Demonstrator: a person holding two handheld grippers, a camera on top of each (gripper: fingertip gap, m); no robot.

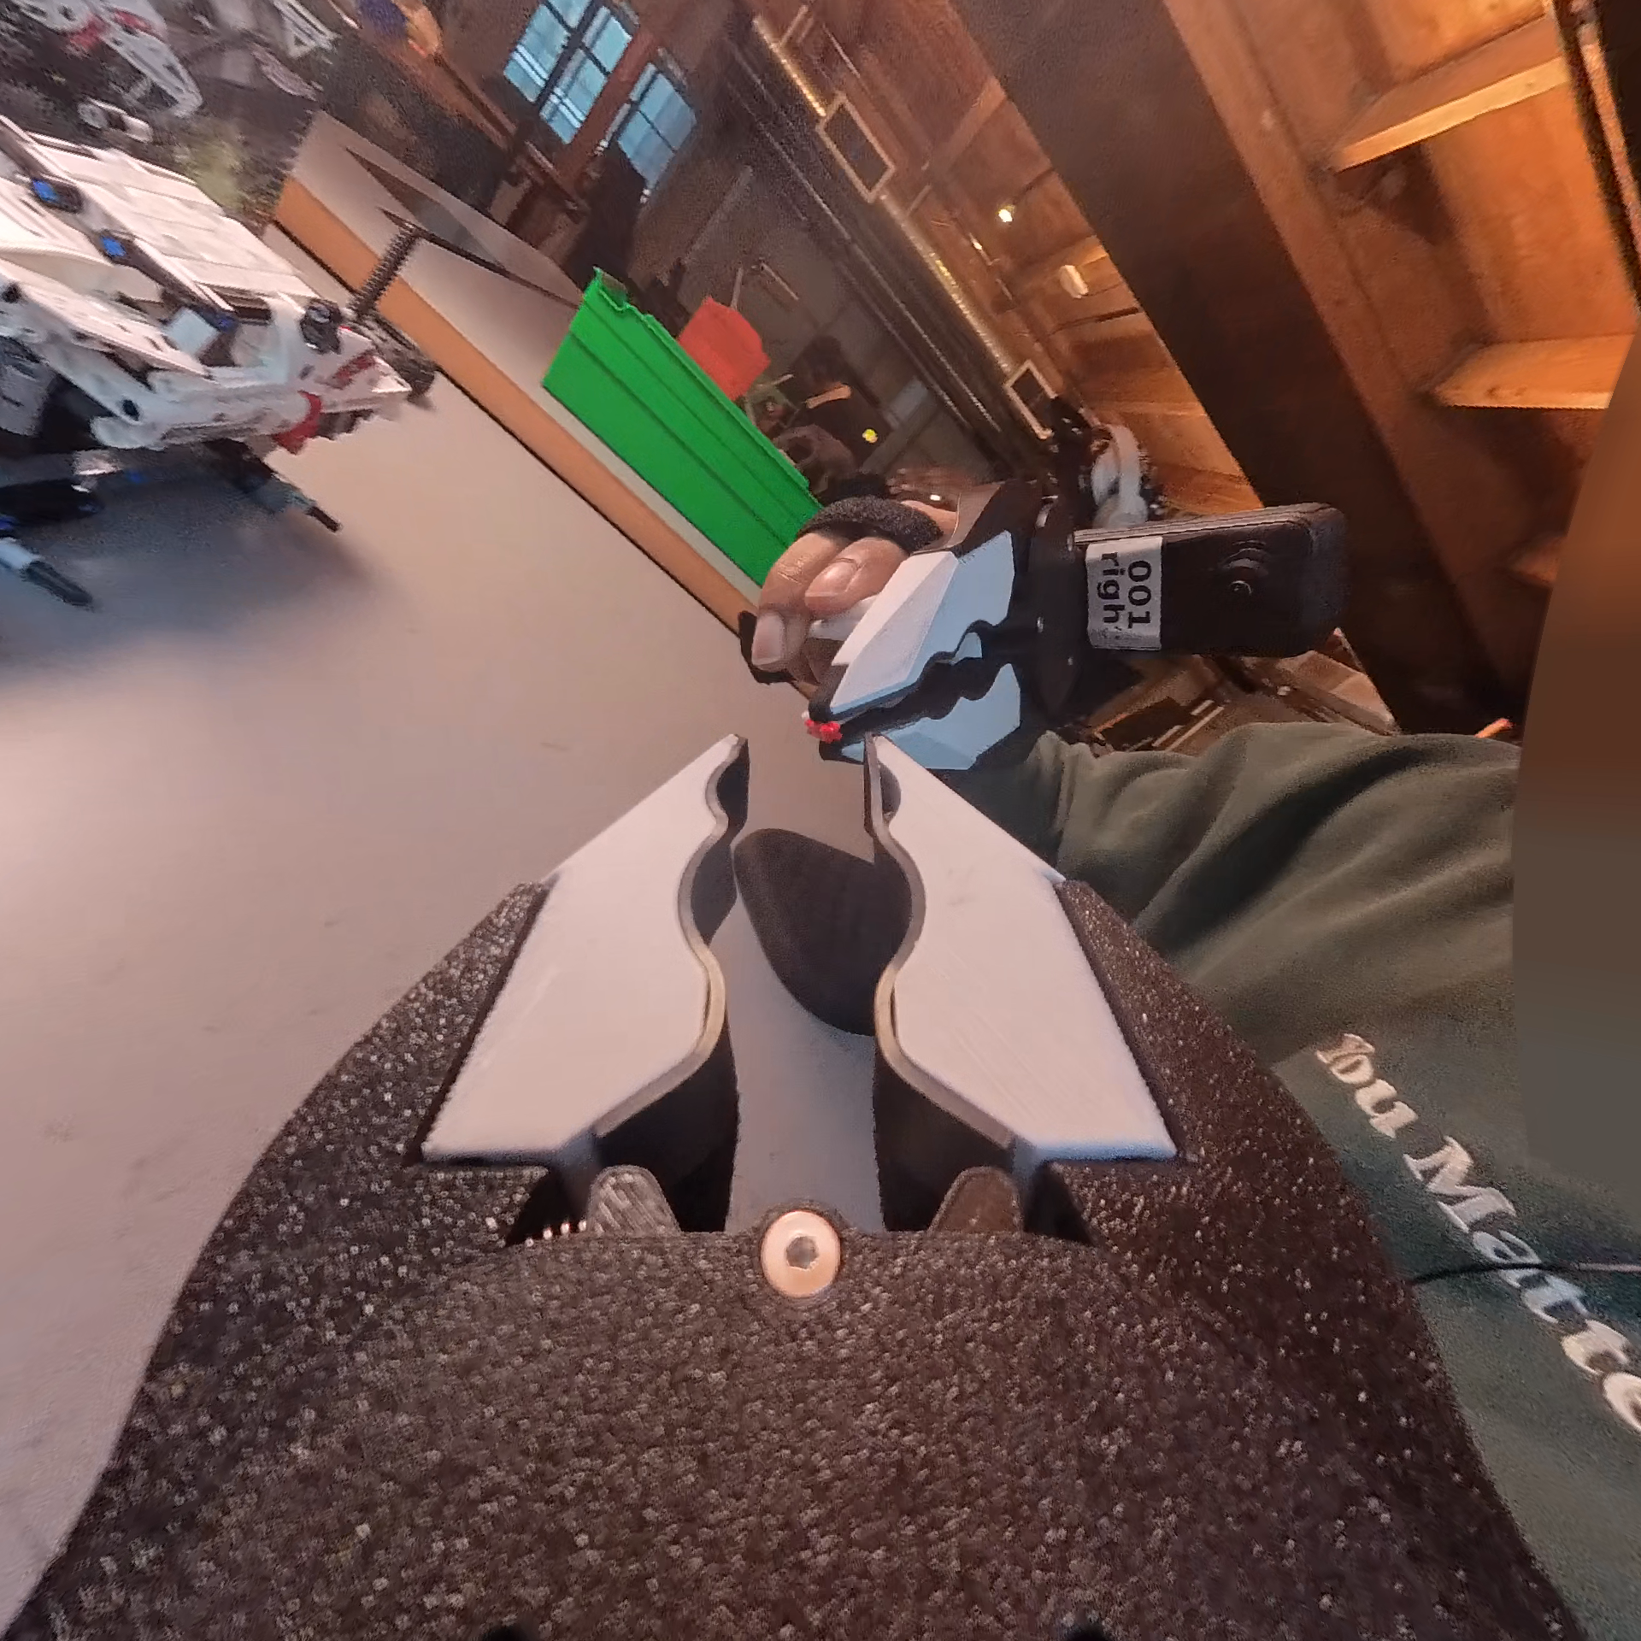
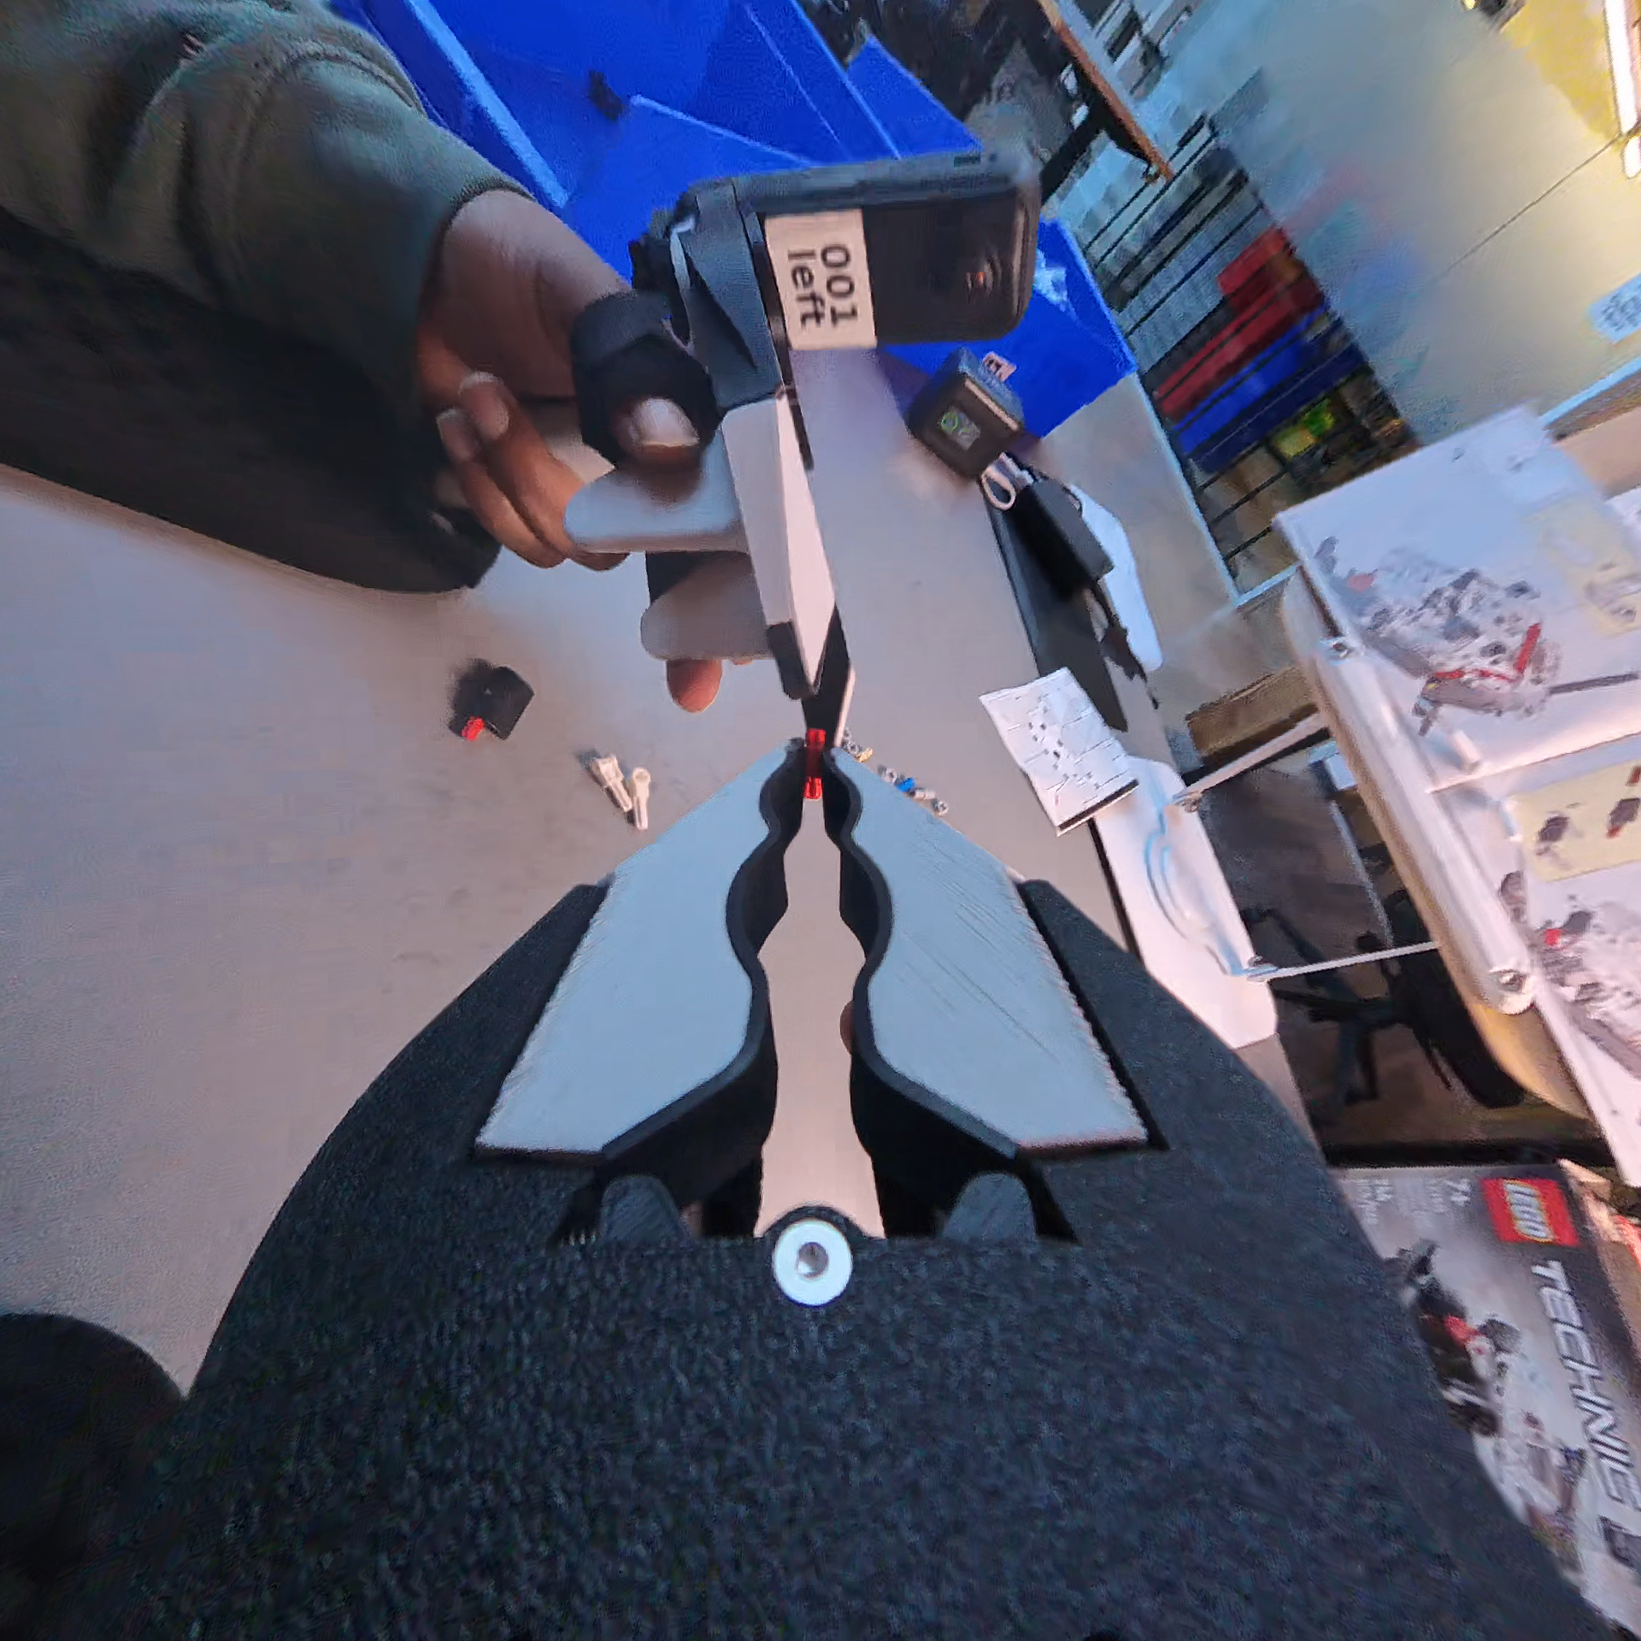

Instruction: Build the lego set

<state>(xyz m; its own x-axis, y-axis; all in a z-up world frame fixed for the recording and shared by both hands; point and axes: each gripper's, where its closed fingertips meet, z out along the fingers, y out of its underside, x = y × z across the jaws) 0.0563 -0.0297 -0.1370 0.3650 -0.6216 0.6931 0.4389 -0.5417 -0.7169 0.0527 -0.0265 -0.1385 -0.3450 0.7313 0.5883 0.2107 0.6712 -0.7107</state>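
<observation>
Grey tabletop (image 2: 222, 888) spreads under both my tongs, and just above it sits the piece I care about: a small red pin (image 2: 812, 764), pinched upright between the tips of my right gripper (image 2: 810, 771), whose two grey fingers have closed to a narrow gap on it. My left gripper (image 1: 804, 755) meets it tip to tip; in the left wrist view its fingers stand apart with a clear gap and nothing between them, the red pin (image 1: 823, 729) showing just beyond them at the nose of the right gripper (image 1: 830, 724). From the right wrist view the left gripper (image 2: 821, 701) comes down from above, its tips right by the pin's top end; whether they touch it I cannot tell. On the table nearby lie two pale pegs (image 2: 622, 781) side by side, a black block with a red stud (image 2: 490, 701) farther out, and a scatter of tiny parts (image 2: 906, 781) on the other side of my fingertips. Past those rest a folded paper sheet (image 2: 1057, 746) and the open instruction booklet (image 2: 1465, 622). Farther off in the left wrist view stand the white model (image 1: 178, 311) and a green bin (image 1: 675, 417).
</observation>
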